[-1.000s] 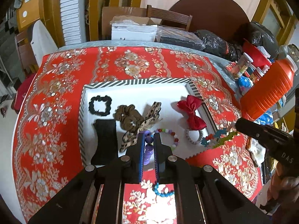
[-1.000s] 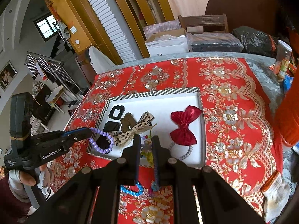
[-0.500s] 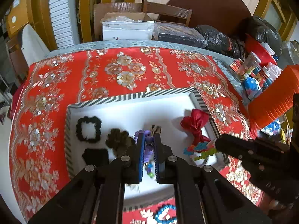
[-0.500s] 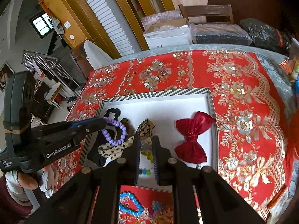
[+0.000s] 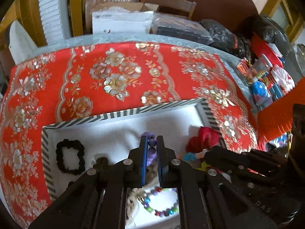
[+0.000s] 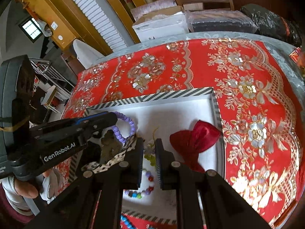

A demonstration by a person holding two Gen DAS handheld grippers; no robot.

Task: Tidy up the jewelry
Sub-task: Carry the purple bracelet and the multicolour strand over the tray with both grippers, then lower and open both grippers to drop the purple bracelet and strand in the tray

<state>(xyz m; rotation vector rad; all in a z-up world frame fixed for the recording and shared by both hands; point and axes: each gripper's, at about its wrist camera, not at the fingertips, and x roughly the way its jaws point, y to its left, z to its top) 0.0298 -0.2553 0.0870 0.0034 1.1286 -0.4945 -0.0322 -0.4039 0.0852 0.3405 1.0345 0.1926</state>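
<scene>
Beads fill the left gripper (image 5: pixel 152 145): its jaws pinch a purple bracelet (image 6: pixel 124 126), whose loop hangs free beyond the tips in the right wrist view. A second ago this gripper hung over the near rim of the tray (image 5: pixel 122 112), with red cloth showing beneath it; now it has travelled forward and lower, so the white tray floor lies under it and the near rim has dropped out of its view. The right gripper (image 6: pixel 149 148) has made the same trip and is also nearly pressed together, holding a small bright-coloured piece (image 5: pixel 192 156) (a string of pink, blue and green shapes, too blurred to name further).

Just below both sets of fingers a multicoloured bead bracelet (image 5: pixel 162 208) already lies on the tray floor. To the left sit a black scrunchie (image 5: pixel 70 156) and a brown scrunchie (image 6: pixel 109 147), with a leopard-print bow (image 6: pixel 114 158) beside them; the red bow (image 6: pixel 194 139) rests against the right wall.

Both pieces are therefore over their destination but not yet laid down (neither touches the floor, as far as I can judge). Free white space remains toward the far wall, which looks the likeliest place for them.
</scene>
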